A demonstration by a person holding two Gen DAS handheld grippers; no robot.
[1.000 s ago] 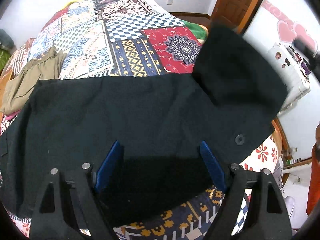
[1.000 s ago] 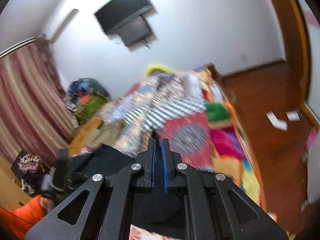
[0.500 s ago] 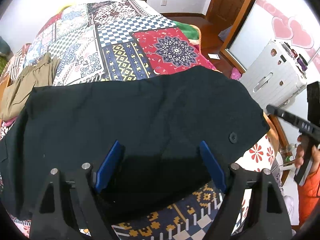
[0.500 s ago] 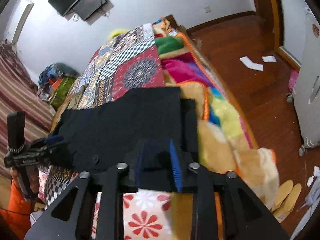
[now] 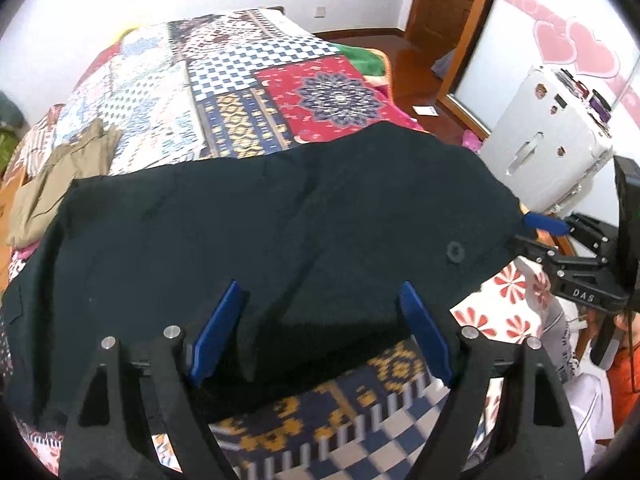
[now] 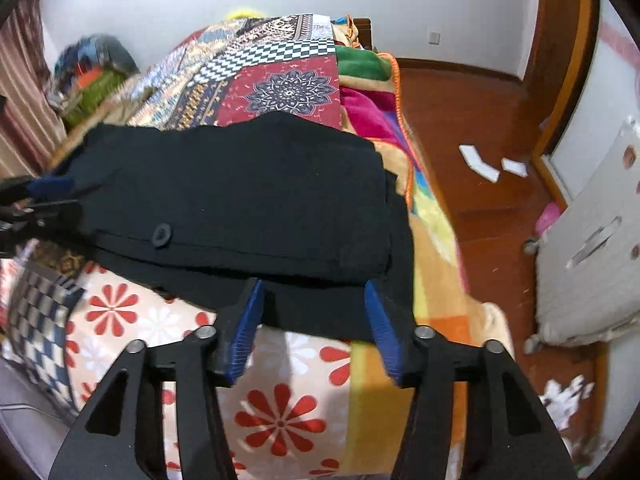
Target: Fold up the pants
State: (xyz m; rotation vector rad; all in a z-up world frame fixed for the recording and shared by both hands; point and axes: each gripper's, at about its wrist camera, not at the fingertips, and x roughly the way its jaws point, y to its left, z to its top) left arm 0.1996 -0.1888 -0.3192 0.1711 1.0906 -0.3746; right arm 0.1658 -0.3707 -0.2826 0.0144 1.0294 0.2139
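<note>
The black pants (image 5: 260,220) lie across the patchwork quilt (image 5: 320,92), doubled over, with a button (image 5: 455,252) near the right end. My left gripper (image 5: 320,296) hovers open just over their near edge, nothing between its blue pads. In the right wrist view the pants (image 6: 248,192) show two layers and the button (image 6: 161,235). My right gripper (image 6: 313,288) has its jaws opening at the pants' right end; the lower layer's edge lies between the fingertips, and the pads do not press on it. It also shows as the right gripper (image 5: 560,248) in the left wrist view.
A khaki garment (image 5: 56,176) lies on the bed's left side. A white suitcase (image 5: 548,140) stands right of the bed on the wooden floor (image 6: 472,128), with paper scraps (image 6: 480,164) nearby. A pile of clothes (image 6: 88,76) sits by the far wall.
The right gripper came down from a raised, shut pose and its jaws spread apart. The lifted pants end dropped flat onto the rest. The left gripper stayed put.
</note>
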